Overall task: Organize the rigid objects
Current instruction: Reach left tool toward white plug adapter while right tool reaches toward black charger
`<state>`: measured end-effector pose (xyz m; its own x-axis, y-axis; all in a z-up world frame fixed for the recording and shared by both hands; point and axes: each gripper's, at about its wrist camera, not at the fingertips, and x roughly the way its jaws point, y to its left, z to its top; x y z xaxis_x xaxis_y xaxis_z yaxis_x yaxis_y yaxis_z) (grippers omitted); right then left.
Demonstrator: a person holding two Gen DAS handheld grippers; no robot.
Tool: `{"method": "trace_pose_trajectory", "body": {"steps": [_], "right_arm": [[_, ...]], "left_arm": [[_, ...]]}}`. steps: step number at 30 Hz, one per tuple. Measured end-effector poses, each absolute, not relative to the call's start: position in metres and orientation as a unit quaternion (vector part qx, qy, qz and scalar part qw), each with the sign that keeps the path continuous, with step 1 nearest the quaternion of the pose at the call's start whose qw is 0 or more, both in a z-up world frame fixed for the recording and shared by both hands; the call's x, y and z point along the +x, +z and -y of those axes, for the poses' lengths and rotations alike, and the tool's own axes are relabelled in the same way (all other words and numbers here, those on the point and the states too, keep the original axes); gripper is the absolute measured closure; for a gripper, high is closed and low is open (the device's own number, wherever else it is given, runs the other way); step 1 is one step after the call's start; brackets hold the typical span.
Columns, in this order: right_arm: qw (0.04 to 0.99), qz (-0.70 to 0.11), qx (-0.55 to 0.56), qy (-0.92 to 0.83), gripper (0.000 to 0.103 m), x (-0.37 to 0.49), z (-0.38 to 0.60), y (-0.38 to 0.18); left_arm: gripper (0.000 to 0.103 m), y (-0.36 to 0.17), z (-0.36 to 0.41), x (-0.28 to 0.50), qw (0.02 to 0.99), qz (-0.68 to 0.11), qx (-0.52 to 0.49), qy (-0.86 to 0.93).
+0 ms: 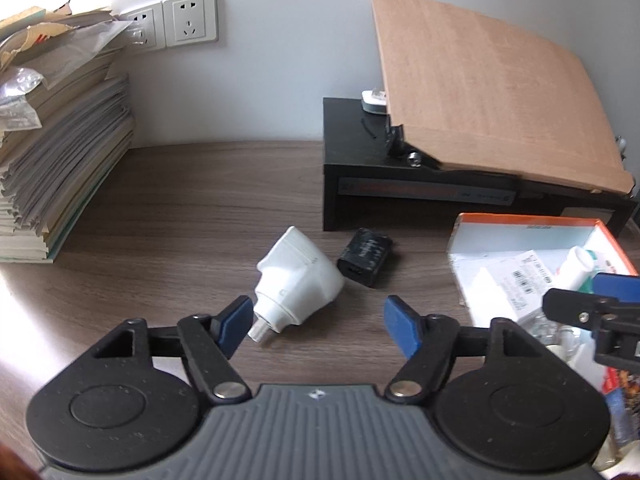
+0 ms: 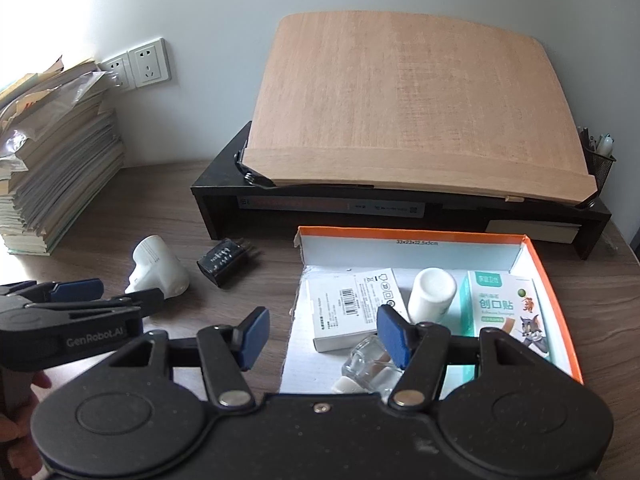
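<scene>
A white plug adapter (image 1: 298,280) (image 2: 158,272) lies on the wooden desk, with a black charger (image 1: 366,256) (image 2: 224,260) just to its right. My left gripper (image 1: 320,320) is open and low over the desk. The adapter's narrow end sits close to its left fingertip, and the pads press on nothing. My right gripper (image 2: 324,332) is open and empty over the left edge of an orange-rimmed box (image 2: 416,234) (image 1: 520,224). The box holds a white carton (image 2: 348,304), a white bottle (image 2: 432,292), a glass jar (image 2: 368,364) and a plaster pack (image 2: 508,312).
A tall stack of books and papers (image 1: 60,160) fills the left side by the wall sockets (image 1: 192,20). A black riser (image 2: 224,196) carries a tilted wooden board (image 2: 400,112) at the back. A mesh pen holder (image 2: 600,164) stands at the far right.
</scene>
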<state>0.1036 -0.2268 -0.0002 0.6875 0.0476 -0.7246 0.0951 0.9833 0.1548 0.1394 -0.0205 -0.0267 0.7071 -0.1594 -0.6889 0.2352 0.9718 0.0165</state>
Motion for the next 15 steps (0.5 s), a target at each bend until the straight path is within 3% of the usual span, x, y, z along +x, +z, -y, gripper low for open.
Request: {"method": "trace_pose_trajectory", "body": {"steps": [9, 13, 15], "right_arm": [[0.906, -0.408, 0.106, -0.028, 0.031, 0.128, 0.212, -0.017], [0.902, -0.415, 0.112, -0.032, 0.031, 0.141, 0.204, -0.025], [0.9, -0.419, 0.116, -0.034, 0.031, 0.148, 0.201, -0.029]], "left_arm": [[0.022, -0.05, 0.014, 0.182, 0.913, -0.378, 0.086, -0.13], [0.035, -0.057, 0.014, 0.195, 0.905, -0.384, 0.092, -0.155], [0.036, -0.061, 0.014, 0.199, 0.903, -0.384, 0.095, -0.168]]}}
